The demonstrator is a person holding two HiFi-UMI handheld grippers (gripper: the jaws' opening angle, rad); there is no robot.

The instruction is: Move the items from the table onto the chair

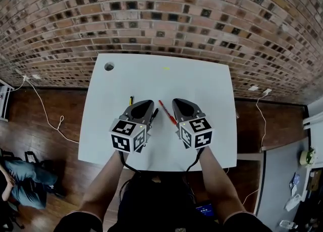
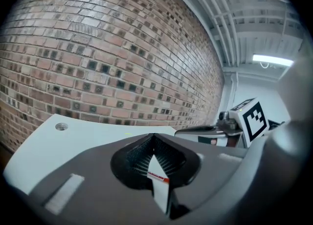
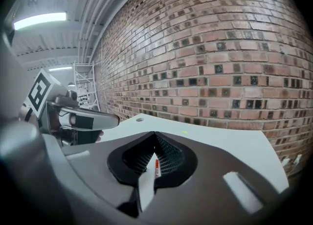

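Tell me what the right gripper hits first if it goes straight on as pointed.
Probably the bare white table: the right gripper, shut, tilts slightly down toward it. The red pen lies just left of that line and might get brushed; depth is unclear.

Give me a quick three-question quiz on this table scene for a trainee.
1. True or false: the red pen lies on the white table between the left gripper and the right gripper.
2. The right gripper is: A) shut and empty, B) gripping a pen, C) wide open.
3. Fill in: the wall behind the table is built of ____.
Key: 1 true; 2 A; 3 brick.
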